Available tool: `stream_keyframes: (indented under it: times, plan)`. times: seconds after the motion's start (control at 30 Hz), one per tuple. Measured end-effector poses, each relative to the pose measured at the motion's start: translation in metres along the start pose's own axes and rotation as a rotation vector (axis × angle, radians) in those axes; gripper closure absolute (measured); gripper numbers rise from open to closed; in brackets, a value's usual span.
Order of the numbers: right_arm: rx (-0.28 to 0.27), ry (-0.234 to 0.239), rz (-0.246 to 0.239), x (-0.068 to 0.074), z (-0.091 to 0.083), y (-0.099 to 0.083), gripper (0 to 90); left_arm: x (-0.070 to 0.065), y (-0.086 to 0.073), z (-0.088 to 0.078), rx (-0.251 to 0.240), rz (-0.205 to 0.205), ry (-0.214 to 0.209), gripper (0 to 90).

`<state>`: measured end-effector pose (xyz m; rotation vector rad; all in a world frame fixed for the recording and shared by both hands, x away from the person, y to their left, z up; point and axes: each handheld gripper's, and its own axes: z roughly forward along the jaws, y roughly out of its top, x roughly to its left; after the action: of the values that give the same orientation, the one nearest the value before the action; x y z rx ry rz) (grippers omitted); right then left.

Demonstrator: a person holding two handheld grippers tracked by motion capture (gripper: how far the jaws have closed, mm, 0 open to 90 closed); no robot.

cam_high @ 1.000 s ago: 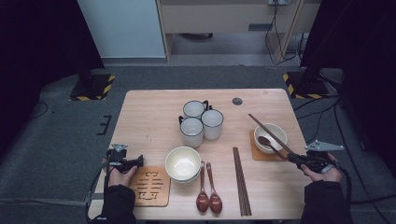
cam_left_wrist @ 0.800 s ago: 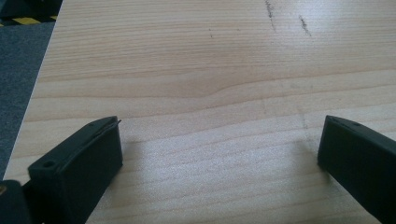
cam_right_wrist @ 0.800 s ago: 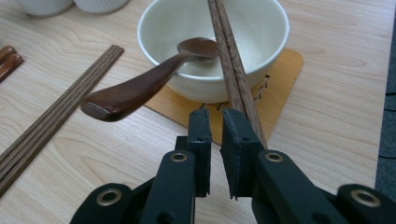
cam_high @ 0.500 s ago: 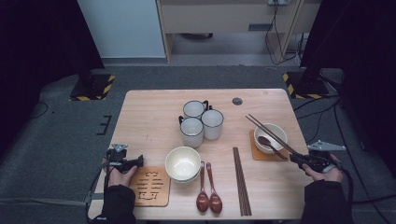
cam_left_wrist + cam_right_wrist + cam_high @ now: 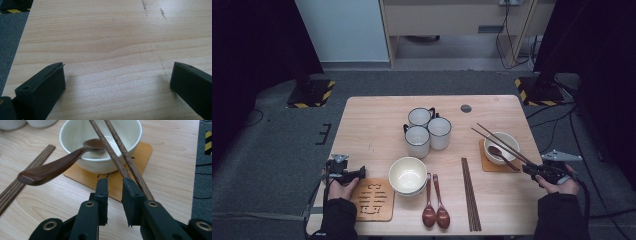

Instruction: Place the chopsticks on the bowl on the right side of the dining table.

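Now the right gripper (image 5: 115,187) is sitting at the right edge of the tabletop (image 5: 377,130), its jaws a narrow gap apart and just having been opening. The pair of chopsticks (image 5: 117,155) is lying across the rim of the white bowl (image 5: 75,135), the near ends passing over the right jaw, not pinched between the pads. That bowl is standing on a wooden coaster (image 5: 140,152) with a brown spoon (image 5: 57,166) leaning in it. The left gripper (image 5: 117,82) is hovering low over bare tabletop at the left, jaws spread wide, gripping nothing. Three mugs (image 5: 428,131) are clustering mid-table, well apart from both.
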<state>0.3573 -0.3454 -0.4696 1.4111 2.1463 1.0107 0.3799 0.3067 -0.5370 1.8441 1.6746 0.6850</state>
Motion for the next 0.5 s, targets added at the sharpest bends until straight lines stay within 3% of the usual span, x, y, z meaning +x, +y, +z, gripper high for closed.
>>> stream_keyframes:
  times: [0.23,0.5]
  plan:
    - [-0.063,0.039,0.016,0.003,-0.003,0.008,68.5,0.000,0.000,0.000,0.000,0.000,-0.001,0.0]
    - [-0.128,0.048,0.032,-0.004,-0.008,0.020,64.8,0.000,0.000,0.000,0.000,0.000,0.000,0.0]
